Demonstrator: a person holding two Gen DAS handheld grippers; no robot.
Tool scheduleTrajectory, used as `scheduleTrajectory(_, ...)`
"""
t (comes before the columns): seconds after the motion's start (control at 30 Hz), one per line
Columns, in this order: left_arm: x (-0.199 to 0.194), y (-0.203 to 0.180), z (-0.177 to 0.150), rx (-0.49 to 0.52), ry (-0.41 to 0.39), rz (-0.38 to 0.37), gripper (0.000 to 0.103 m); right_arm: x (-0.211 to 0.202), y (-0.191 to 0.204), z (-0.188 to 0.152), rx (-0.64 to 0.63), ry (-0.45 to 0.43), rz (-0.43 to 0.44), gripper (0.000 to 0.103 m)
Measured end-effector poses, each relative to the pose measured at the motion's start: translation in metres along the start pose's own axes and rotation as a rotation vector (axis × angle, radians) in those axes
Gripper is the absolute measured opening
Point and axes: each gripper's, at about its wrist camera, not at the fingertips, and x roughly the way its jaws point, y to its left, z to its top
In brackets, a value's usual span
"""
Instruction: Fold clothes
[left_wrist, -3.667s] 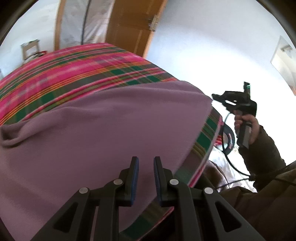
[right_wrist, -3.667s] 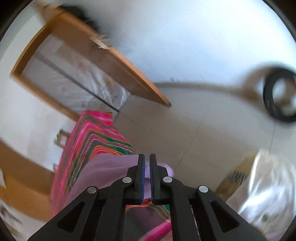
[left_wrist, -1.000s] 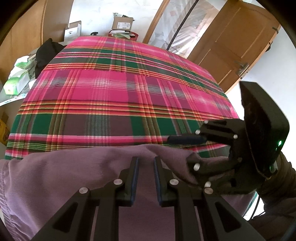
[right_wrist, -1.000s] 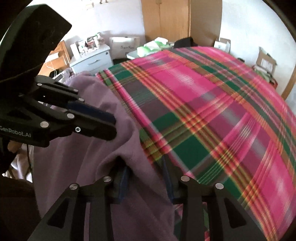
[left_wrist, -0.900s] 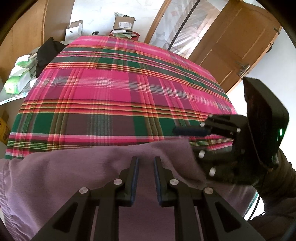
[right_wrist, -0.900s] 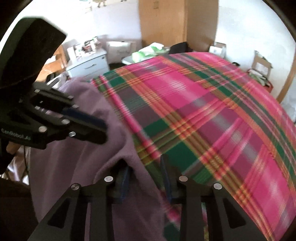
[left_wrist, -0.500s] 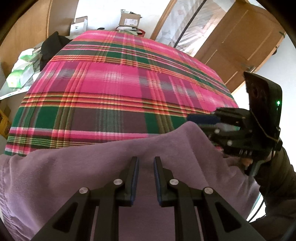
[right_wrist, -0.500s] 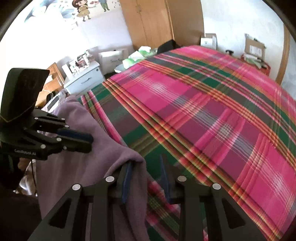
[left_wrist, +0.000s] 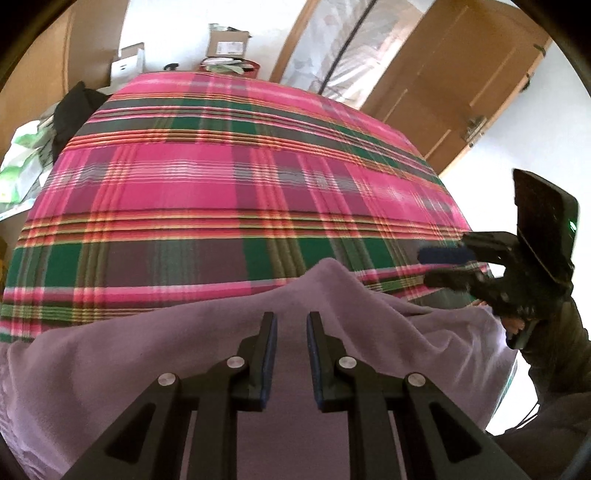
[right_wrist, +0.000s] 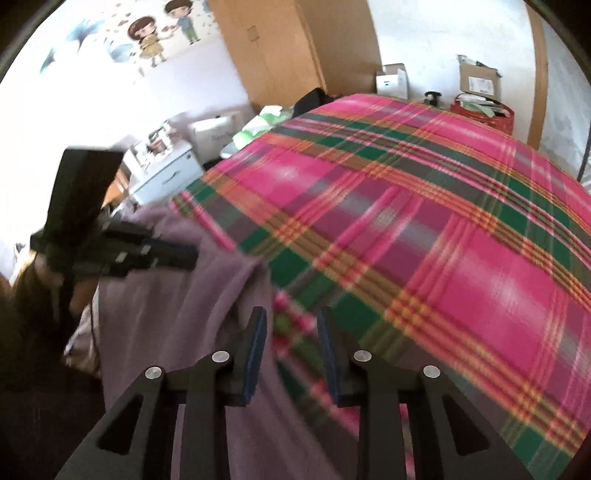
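Note:
A purple fleece garment (left_wrist: 221, 350) lies bunched along the near edge of a bed with a pink-and-green plaid cover (left_wrist: 221, 184). My left gripper (left_wrist: 290, 325) hovers over the garment with a narrow gap between its fingers. The cloth shows through the gap and no fold is pinched. In the right wrist view the left gripper (right_wrist: 192, 254) points across the garment (right_wrist: 166, 332). My right gripper (right_wrist: 291, 321) is closing. Only the plaid cover (right_wrist: 443, 221) shows between its fingers, and the garment's edge lies beside its left finger. From the left wrist view the right gripper (left_wrist: 424, 266) hangs past the garment's right end.
A wooden door (left_wrist: 461, 74) and cardboard boxes (left_wrist: 225, 42) stand beyond the bed's far side. A white dresser (right_wrist: 166, 173), a wardrobe (right_wrist: 288, 48) and a red basket (right_wrist: 484, 109) ring the bed. A person's dark sleeve (left_wrist: 554, 350) is at the right.
My right gripper slid right and off the purple fold that was between its fingers, and its jaws narrowed. The left gripper kept its place and its gap.

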Motion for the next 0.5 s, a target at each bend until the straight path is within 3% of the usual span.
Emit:
scheduleTrajectory(0.1, 0.006, -0.007, 0.001, 0.015, 0.016, -0.004, 0.016, 0.000, 0.014, -0.011, -0.042, 0.030, 0.000, 0.020)
scheduleTrajectory(0.37, 0.010, -0.011, -0.006, 0.012, 0.033, -0.013, 0.016, 0.032, 0.051, -0.021, -0.200, 0.114, -0.009, 0.020)
scheduleTrajectory(0.5, 0.011, -0.010, -0.007, 0.005, 0.032, -0.013, 0.016, 0.045, 0.056, -0.019, -0.213, 0.139, -0.029, 0.020)
